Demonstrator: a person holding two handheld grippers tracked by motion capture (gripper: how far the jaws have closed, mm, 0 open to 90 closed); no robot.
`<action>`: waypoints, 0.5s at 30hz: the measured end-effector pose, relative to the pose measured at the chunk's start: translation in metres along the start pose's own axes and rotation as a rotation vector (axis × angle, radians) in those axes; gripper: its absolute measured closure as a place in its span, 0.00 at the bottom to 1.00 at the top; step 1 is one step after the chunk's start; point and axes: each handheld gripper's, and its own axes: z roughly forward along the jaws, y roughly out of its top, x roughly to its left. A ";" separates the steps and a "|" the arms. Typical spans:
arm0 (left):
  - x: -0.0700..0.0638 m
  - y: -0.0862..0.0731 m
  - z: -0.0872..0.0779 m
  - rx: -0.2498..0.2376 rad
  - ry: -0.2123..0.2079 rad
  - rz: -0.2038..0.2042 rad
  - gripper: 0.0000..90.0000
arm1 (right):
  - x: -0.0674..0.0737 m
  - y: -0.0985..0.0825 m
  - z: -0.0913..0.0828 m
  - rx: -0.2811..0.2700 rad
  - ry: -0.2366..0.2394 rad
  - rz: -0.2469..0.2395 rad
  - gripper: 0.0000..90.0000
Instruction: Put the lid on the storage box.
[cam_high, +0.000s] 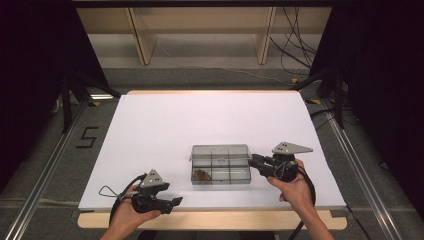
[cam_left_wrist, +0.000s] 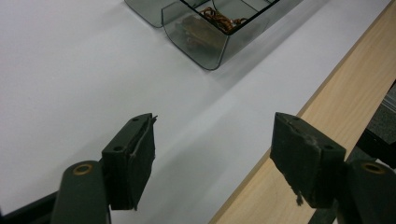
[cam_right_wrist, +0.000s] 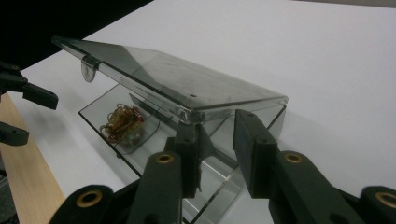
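Now: clear box (cam_high: 220, 166) mid-desk (cam_high: 150, 125), lid (cam_right_wrist: 177, 84) part-raised, brown bits (cam_right_wrist: 122, 122) in one compartment. Right claw (cam_right_wrist: 217, 140) at box's right end, jaws straddling lid corner, narrow gap. Left claw (cam_left_wrist: 212, 154) wide apart nr desk edge, w/ nothing held.

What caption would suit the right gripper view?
Right gripper straddling the end wall of a clear box, its lid half raised, brown clips inside.

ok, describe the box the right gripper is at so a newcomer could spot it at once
Start at the white table: near its front edge, right of centre, sits the box, just left of the right gripper. It is smoky clear plastic, split into compartments, with its hinged lid partly raised. One front compartment holds a brown tangle, the rest look empty.
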 end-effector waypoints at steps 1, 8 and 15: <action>0.000 0.000 0.000 -0.001 0.001 0.002 0.34 | 0.000 -0.001 0.000 0.012 0.000 0.004 0.82; 0.000 0.000 0.001 0.001 0.001 0.003 0.34 | -0.003 -0.010 0.003 0.034 0.041 0.062 0.86; 0.000 0.000 0.001 0.002 0.009 0.002 0.34 | -0.003 -0.013 0.005 0.033 0.052 0.038 0.89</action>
